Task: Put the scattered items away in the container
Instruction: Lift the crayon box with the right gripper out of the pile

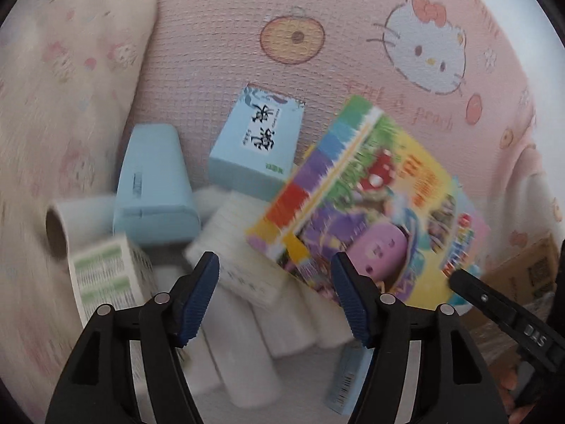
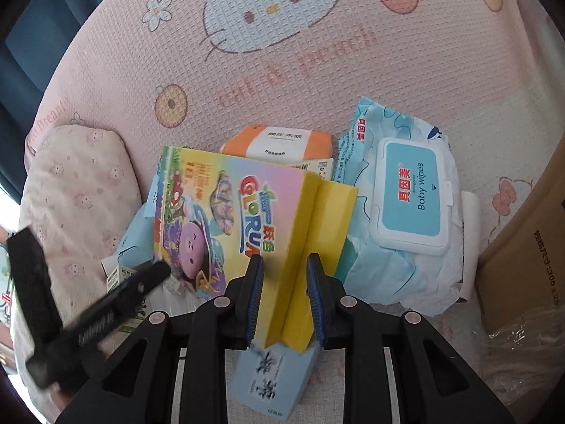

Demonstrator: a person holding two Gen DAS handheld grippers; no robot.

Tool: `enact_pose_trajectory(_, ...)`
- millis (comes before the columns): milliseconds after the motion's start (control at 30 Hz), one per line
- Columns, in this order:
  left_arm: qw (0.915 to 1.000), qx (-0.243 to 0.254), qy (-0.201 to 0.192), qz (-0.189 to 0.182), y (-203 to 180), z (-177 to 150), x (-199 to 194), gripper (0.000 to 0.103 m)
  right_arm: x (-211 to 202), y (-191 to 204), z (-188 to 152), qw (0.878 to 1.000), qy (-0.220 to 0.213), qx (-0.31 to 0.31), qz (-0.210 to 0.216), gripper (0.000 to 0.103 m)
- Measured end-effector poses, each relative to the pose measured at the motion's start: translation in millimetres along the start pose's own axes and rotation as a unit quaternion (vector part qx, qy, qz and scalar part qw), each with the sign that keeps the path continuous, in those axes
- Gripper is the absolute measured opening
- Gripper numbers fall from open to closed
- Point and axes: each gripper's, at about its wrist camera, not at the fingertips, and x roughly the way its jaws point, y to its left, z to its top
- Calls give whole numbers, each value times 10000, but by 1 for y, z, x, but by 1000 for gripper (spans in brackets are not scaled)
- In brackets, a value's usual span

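Observation:
A colourful toy box (image 2: 226, 208) rests tilted on the pile, and my right gripper (image 2: 284, 265) is shut on its yellow end. The same toy box (image 1: 356, 205) shows at the right of the left wrist view. My left gripper (image 1: 275, 268) stands open above a white box (image 1: 233, 247) and white rolls (image 1: 268, 332), its pads touching nothing. A light blue box with black characters (image 1: 257, 141) lies beyond, and that light blue box (image 2: 272, 381) also sits under the right gripper. The cardboard box (image 2: 522, 254) stands at the right edge.
A baby wipes pack (image 2: 409, 205) and an orange tissue pack (image 2: 282, 141) lie on the pink cartoon mat (image 2: 282, 53). A pale blue plastic case (image 1: 155, 190), a paper roll (image 1: 70, 226) and a green-labelled carton (image 1: 106, 275) lie left. A pillow (image 2: 77, 190) borders the pile.

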Motion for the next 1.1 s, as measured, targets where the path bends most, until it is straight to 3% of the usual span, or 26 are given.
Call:
enact_pose_trajectory(167, 9975, 699, -3, -87, -4, 13, 11, 71, 3, 1, -4, 10000, -23, -21, 2, 21)
enact_pose_trajectory(233, 9961, 817, -16, -333, -1, 16, 12, 71, 3, 1, -6, 9999, -60, -97, 2, 21)
enact_pose_trajectory(467, 9904, 608, 158, -1230, 23, 23, 18, 71, 0, -1, -12, 9991, -279, -304, 108, 21)
enact_pose_trajectory(700, 9822, 833, 274, -1663, 15, 31, 29, 71, -1, 0, -14, 9982, -406, -425, 78, 21)
enact_pose_trajectory(933, 9814, 1193, 98, -1502, -2, 17, 30, 71, -2, -4, -11, 9984, -467, -243, 203, 21)
enact_pose_trajectory(1100, 9826, 1115, 125, -1479, -1, 13, 31, 70, -5, -2, -12, 9982, -505, -288, 175, 21)
